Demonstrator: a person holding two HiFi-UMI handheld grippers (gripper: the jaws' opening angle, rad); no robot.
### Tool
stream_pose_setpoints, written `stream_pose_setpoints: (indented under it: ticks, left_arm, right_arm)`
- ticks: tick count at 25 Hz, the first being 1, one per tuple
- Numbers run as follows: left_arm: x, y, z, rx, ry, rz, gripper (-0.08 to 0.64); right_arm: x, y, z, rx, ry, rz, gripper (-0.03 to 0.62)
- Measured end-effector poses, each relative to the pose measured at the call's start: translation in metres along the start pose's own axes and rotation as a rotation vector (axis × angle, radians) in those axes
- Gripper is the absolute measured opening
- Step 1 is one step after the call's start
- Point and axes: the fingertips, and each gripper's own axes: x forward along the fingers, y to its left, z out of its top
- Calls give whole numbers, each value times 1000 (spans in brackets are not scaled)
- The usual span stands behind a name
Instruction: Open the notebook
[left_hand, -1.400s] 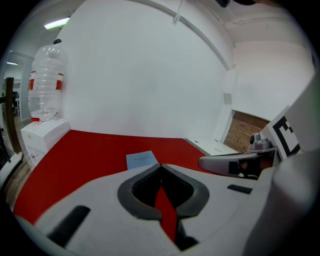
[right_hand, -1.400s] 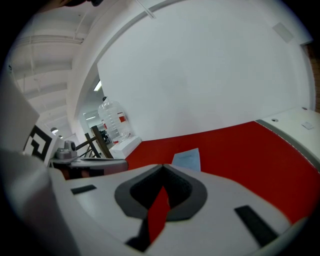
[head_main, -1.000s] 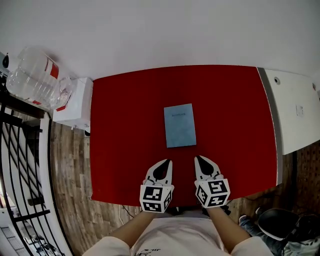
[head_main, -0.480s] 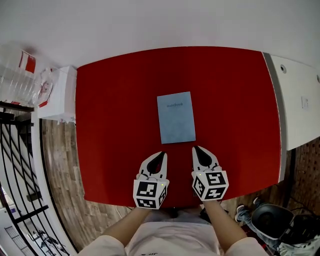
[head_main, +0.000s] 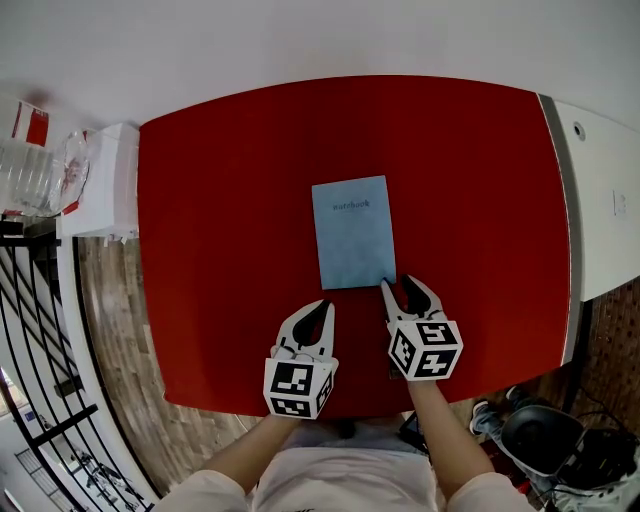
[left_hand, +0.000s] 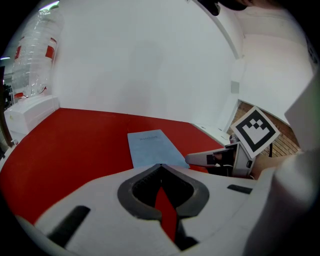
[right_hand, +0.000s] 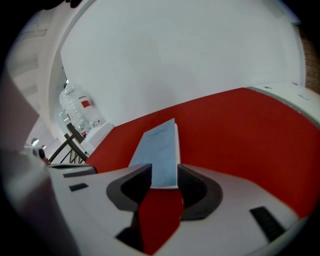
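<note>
Notebook (head_main: 352, 232), thin, pale blue and rectangular, lies shut mid-way across the red bench (head_main: 220, 200), with "Notebook" printed on its cover. The right tongs (head_main: 398, 286) have just been opening and now stand wide at its near right corner, pads not pressing. The left tongs (head_main: 325, 305) are closed on nothing, near the book's front edge.

Free room on red table (head_main: 220, 250) left, right, far of notebook (head_main: 351, 230). Beyond left edge: water bottle (head_main: 35, 165), white box (head_main: 100, 180). White counter (head_main: 600, 200) flanks right; white wall (head_main: 300, 40) closes far side.
</note>
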Motion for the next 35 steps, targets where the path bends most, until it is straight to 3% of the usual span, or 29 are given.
stream_pose_setpoints:
  ticks: [7,14,18,19,21,23,30,35]
  left_arm:
    - [8,7,-6,-12,17,2,6]
    - [9,9,-10,-21,26,3,6]
    - [10,9,-13,-27,29,4,6]
    - [10,9,-13,-29,31,5,6]
    - [10,9,-16,-31,34,7,6]
    - [11,9,-17,-33,36,11,6]
    - [10,6,-18,-35,32,17,6]
    - [1,7,-14,-40,16,30,6]
  right_arm:
    - [25,-6,-7,57,83,41,183]
    - [35,1,-17,89,154,109,186]
    - [37,1,-17,62,180,97,183]
    - [36,-1,-17,62,182,93,165]
    - [34,-1,-14,75,176,96,67]
    - [34,1,-11,94,164,112,27]
    - [29,1,-5,97,132,112,17]
    - [11,20,19,-23,93,120,17]
